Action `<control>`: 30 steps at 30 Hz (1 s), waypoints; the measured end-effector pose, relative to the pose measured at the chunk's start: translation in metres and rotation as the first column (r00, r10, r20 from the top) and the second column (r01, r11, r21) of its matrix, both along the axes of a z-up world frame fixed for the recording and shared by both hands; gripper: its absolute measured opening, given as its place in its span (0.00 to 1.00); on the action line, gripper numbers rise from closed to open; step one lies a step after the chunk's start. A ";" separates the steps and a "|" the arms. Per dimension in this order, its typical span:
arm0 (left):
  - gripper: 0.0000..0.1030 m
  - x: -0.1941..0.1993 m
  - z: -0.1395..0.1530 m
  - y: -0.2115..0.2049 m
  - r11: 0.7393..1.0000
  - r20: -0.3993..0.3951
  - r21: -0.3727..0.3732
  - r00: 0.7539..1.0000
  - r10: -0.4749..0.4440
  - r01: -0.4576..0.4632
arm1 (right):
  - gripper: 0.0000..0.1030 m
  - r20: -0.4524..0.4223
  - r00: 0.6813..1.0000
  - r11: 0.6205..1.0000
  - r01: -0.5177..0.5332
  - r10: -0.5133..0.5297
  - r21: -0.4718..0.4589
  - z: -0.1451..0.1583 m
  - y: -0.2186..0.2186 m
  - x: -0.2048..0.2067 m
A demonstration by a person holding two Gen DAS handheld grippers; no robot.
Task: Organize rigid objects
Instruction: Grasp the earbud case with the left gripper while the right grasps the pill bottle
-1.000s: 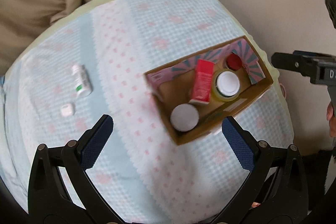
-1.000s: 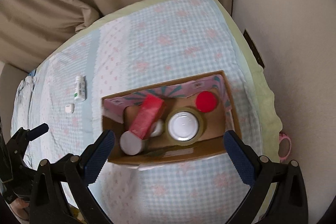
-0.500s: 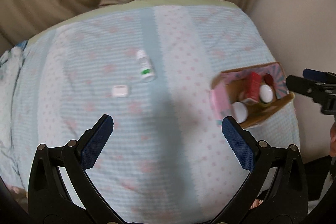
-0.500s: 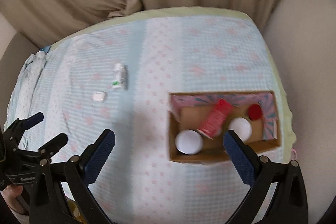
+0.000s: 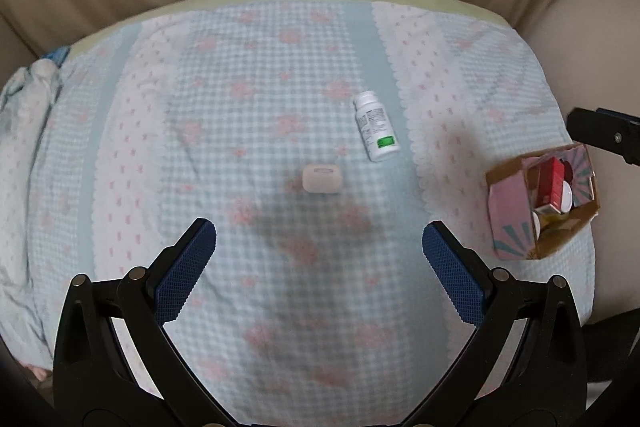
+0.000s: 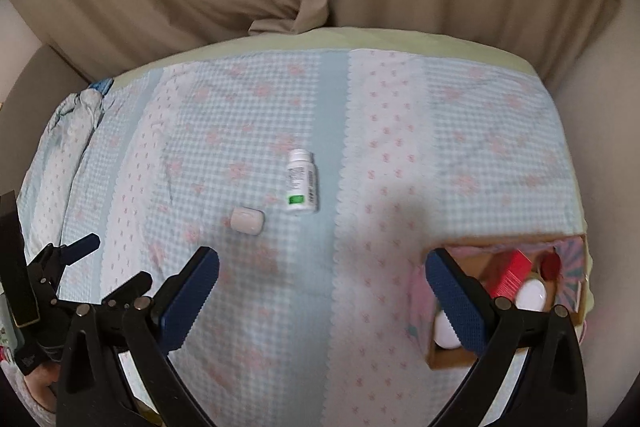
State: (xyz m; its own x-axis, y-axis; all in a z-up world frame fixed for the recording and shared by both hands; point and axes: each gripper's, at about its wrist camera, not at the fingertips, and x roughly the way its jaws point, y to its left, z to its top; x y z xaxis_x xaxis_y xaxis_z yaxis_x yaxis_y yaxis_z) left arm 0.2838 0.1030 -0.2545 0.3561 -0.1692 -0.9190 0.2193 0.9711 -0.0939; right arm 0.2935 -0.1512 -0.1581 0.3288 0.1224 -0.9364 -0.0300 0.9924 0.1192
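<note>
- The bed cover (image 5: pixel 256 131), a blue-and-pink checked spread, carries everything; the places below are told from the cardboard box (image 5: pixel 516 227) that sits near its right edge.
- That cardboard box lies open-topped and already holds several things: a red carton (image 5: pixel 550 183) leaning on end, a white-lidded jar (image 6: pixel 530 294) just beside it, another white lid (image 6: pixel 444 331) at the near end, and a red cap (image 6: pixel 551 263) at the far end. There looks to be room left at the near end.
- The white pill bottle (image 5: pixel 376 126) lies on its side well to the left of the box, its long axis running away from the cameras, cap at the far end and green mark at the near end.
- The small white case (image 5: pixel 322 178) lies flat just beside the bottle's near end, farther still from the box, long side running crosswise.
- The left gripper (image 5: pixel 319 253) hangs released and empty, jaws spread wide, with the case straight ahead between its fingers' line and the bottle ahead and slightly right. I judge it the nearer one for either pick.
- The right gripper (image 6: pixel 322 285) is likewise released and empty; one finger overlaps the box in its view, and the two loose items lie ahead and to its left.
- For the bottle, closing across its short width would suit the way it lies.
</note>
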 end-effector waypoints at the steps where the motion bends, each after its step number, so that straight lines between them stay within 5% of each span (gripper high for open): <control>1: 1.00 0.008 -0.008 0.001 1.000 -0.015 -0.007 1.000 0.001 -0.001 | 1.00 -0.008 1.000 1.000 -0.005 0.005 0.003 -0.005 0.005 0.008; 8: 1.00 0.051 -0.063 -0.004 1.000 -0.095 0.003 0.995 0.013 -0.013 | 1.00 -0.112 0.993 0.999 -0.020 0.025 0.040 -0.059 0.027 0.068; 19: 0.99 0.101 -0.180 -0.036 0.999 -0.227 0.033 0.974 0.022 -0.015 | 0.99 -0.285 0.954 0.996 -0.087 0.092 0.031 -0.191 0.045 0.143; 24: 0.94 0.111 -0.223 -0.044 0.998 -0.259 0.053 0.964 0.055 -0.043 | 0.85 -0.358 0.928 0.995 -0.098 0.105 0.036 -0.246 0.049 0.155; 30: 0.90 0.115 -0.243 -0.053 0.995 -0.242 0.091 0.968 0.071 -0.051 | 0.78 -0.384 0.918 0.995 -0.100 0.102 0.025 -0.276 0.052 0.160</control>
